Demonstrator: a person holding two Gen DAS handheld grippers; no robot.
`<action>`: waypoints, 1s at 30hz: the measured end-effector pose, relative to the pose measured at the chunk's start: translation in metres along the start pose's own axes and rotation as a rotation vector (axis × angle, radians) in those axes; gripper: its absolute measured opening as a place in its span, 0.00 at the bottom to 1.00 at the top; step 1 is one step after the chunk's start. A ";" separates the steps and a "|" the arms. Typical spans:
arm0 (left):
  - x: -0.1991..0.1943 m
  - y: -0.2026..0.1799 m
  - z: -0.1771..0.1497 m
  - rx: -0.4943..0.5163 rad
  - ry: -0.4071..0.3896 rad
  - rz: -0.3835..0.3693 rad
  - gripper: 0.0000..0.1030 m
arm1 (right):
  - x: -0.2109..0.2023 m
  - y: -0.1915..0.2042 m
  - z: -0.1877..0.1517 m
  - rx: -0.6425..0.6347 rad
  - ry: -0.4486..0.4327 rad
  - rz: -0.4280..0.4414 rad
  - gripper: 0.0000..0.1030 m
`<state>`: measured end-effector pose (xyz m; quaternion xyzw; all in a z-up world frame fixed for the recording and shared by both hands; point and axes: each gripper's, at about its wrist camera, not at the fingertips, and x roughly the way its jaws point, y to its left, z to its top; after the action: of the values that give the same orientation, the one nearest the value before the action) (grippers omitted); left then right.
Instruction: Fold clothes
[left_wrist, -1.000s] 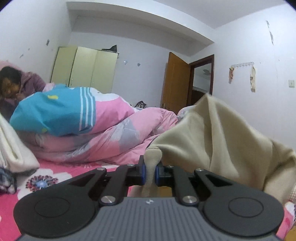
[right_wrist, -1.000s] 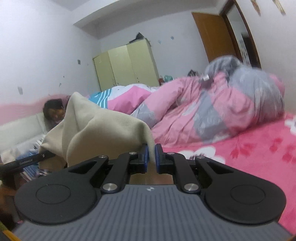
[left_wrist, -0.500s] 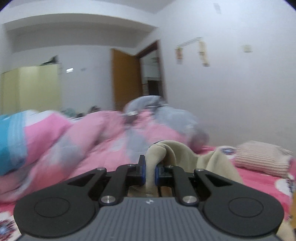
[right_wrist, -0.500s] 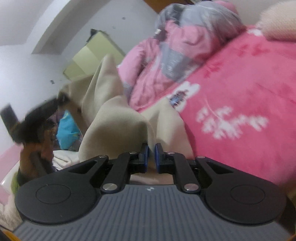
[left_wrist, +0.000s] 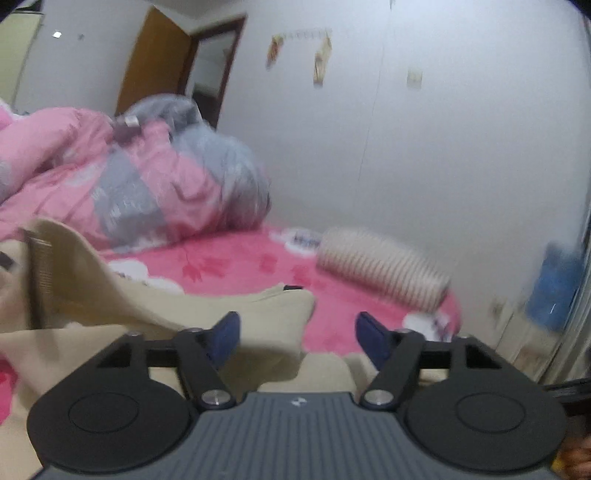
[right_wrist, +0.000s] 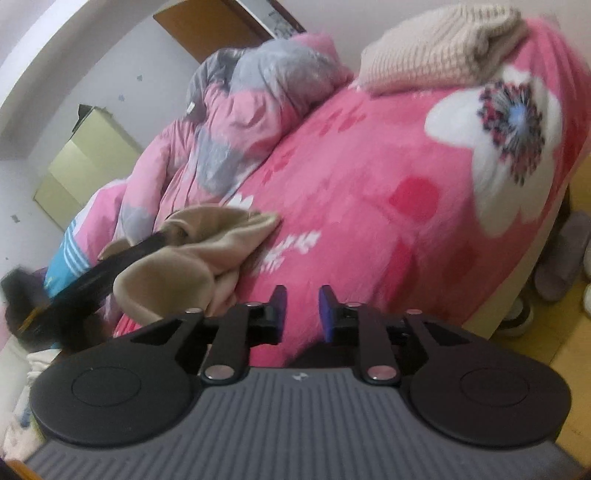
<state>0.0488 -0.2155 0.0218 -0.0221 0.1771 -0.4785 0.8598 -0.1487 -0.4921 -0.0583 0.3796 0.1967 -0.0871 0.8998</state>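
The left tool (left_wrist: 297, 334) is spread wide and holds nothing, poised just above a beige garment (left_wrist: 155, 314) lying rumpled on the pink flowered bed (left_wrist: 251, 266). The right tool (right_wrist: 302, 304) is also released, its fingers parted over the bedspread, with the garment just beside it to the left. A pink and grey quilt (right_wrist: 236, 122) is heaped behind, and a folded knit sweater (right_wrist: 439, 44) lies near the bed's far edge.

Left gripper (left_wrist: 297, 332): jaws spread wide, nothing between the fingers. Right gripper (right_wrist: 302, 308): jaws parted by a narrower gap, empty, view rolled sideways.
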 end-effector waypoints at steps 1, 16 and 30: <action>-0.012 0.005 0.002 -0.007 -0.013 0.008 0.79 | 0.002 0.002 0.002 -0.009 -0.005 0.004 0.24; -0.076 0.138 -0.009 -0.271 0.106 0.322 0.92 | 0.072 0.100 0.015 -0.276 0.057 0.147 0.82; -0.022 0.167 -0.055 -0.327 0.245 0.303 0.87 | 0.092 0.063 0.049 -0.113 0.079 0.149 0.96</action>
<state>0.1563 -0.0997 -0.0576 -0.0761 0.3563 -0.3084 0.8787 -0.0323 -0.4837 -0.0252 0.3450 0.2076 0.0063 0.9153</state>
